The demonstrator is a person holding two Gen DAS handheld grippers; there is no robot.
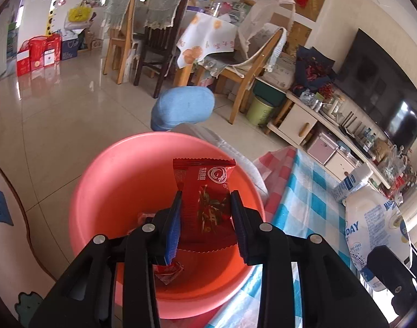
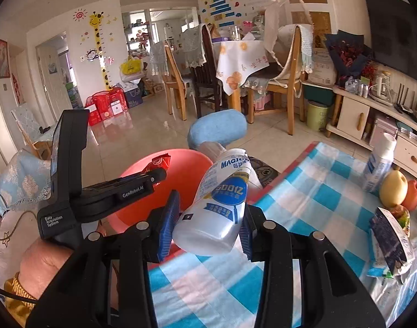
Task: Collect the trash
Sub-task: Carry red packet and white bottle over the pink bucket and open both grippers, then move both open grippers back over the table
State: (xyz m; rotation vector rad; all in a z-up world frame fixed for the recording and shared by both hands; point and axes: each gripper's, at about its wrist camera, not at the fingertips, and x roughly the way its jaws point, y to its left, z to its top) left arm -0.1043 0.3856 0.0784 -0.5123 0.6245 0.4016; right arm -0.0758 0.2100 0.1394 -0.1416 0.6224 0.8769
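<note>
The left gripper (image 1: 205, 216) clasped a red wrapper (image 1: 205, 205) directly above the pink basin (image 1: 104, 191), while the right gripper (image 2: 208, 218) grasped a bottle (image 2: 219, 199) just beside it.

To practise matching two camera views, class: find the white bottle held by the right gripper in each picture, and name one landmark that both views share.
Left wrist view: the white bottle is at the right edge, over the checked cloth, beside the pink basin.
Right wrist view: it sits at centre, tilted, clamped in the right gripper.
Shared landmark: the pink basin, with the blue cushion just beyond it.
</note>
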